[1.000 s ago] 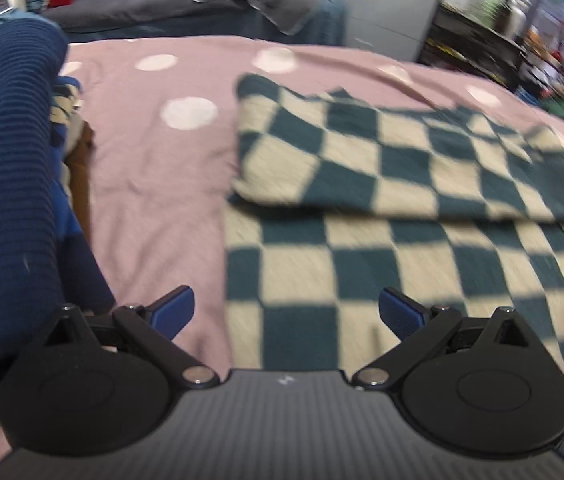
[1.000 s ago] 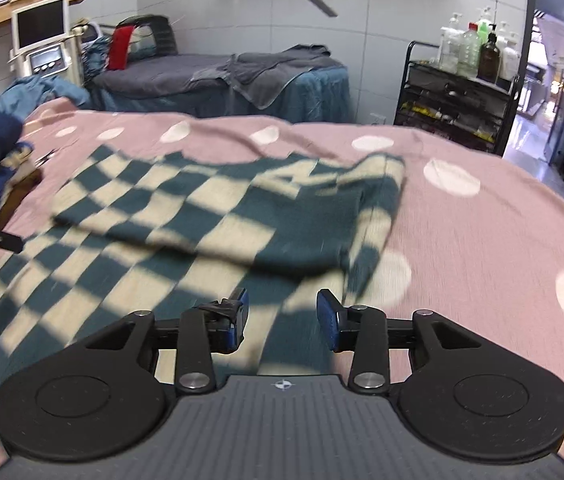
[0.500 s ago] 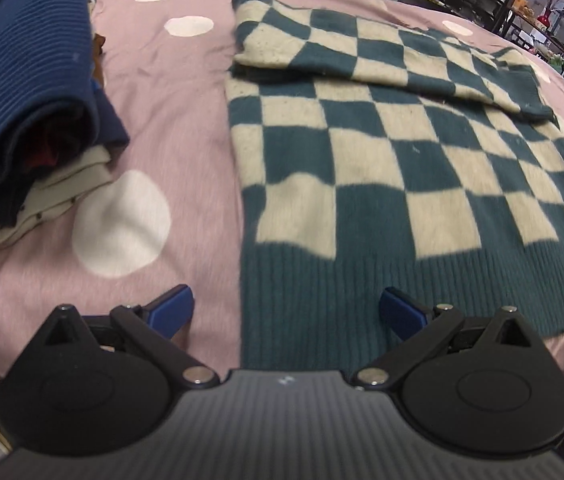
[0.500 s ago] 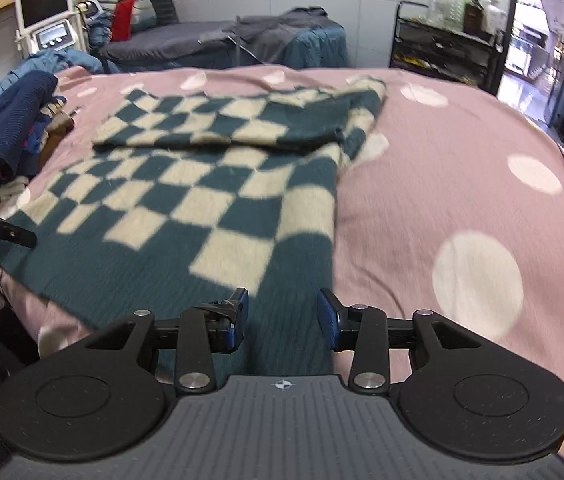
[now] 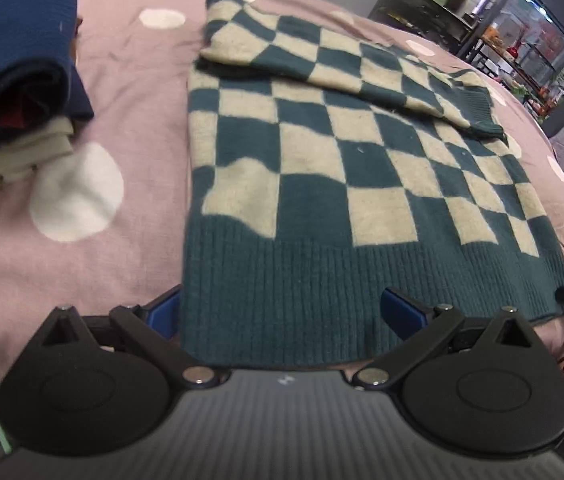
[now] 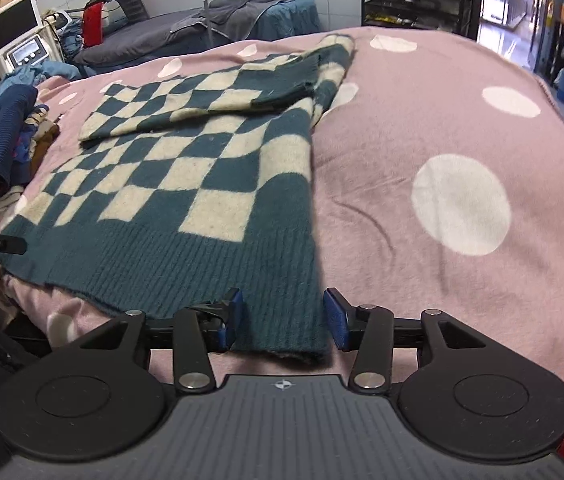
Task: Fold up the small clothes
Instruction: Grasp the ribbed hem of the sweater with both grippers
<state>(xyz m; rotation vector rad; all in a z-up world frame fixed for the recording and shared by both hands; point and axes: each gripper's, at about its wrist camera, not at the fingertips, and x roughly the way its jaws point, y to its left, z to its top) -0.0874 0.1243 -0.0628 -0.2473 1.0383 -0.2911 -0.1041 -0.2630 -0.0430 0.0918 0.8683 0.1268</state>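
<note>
A pink bedspread with white dots (image 6: 422, 128) covers the whole bed, and the checked teal-and-cream sweater (image 5: 322, 168) lies flat on it, sleeves folded across its far part and its ribbed hem at the near edge. Left of the sweater sits a pile of folded clothes (image 5: 14, 60) topped by navy knit. The left gripper (image 5: 282, 312) straddles the hem's left corner, jaws spread wide and closing, while the right gripper (image 6: 282, 316) straddles the right corner, jaws opening, pads off the cloth.
</note>
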